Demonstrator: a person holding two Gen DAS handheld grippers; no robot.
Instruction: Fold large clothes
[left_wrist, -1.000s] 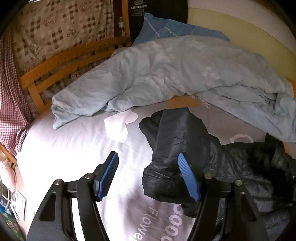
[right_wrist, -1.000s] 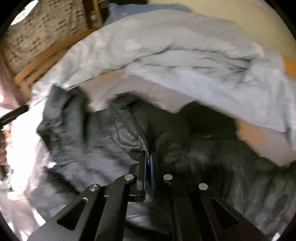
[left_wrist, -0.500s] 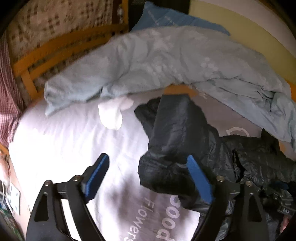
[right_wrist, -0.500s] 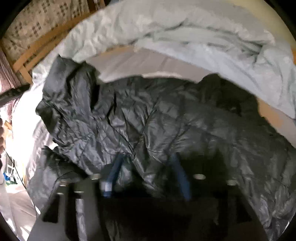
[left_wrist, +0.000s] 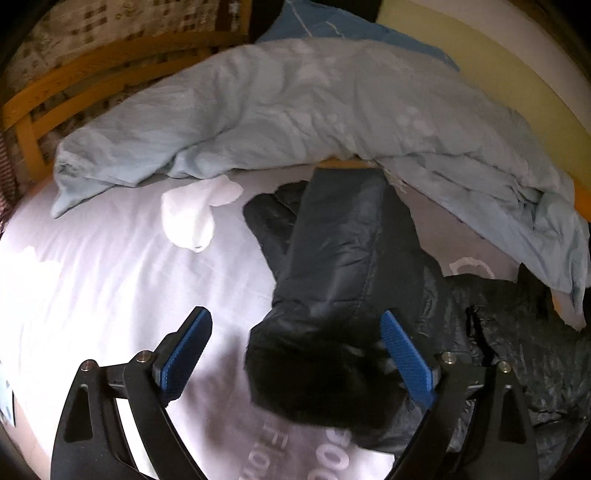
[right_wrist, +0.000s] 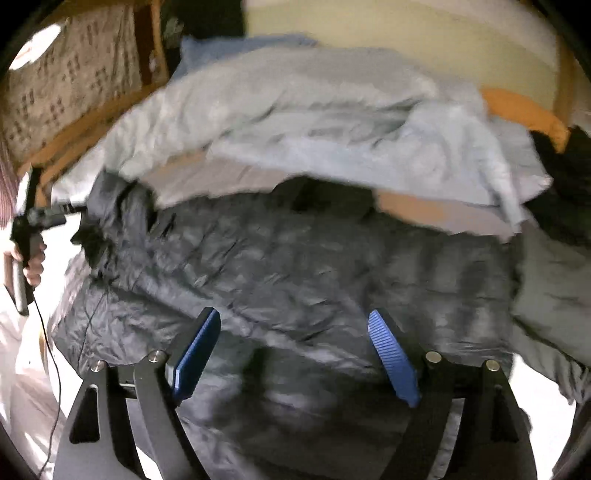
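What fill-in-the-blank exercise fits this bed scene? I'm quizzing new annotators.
1. The dark puffer jacket lies on the ____.
2. Both the left tongs and the right tongs stand ____.
3. The crumpled duvet is light ____.
4. Beside the jacket's sleeve lies a ____ cloth.

Missing: bed; open; blue; white

Left hand-held gripper (left_wrist: 295, 354) jaws just opening, wide, right hand-held gripper (right_wrist: 295, 354) same, both angled down

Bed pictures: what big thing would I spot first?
The dark puffy jacket sprawled across the middle of the bed, one sleeve folded over toward the headboard. Behind it lies a crumpled pale blue duvet, with a small white cloth on the pale sheet beside the jacket.
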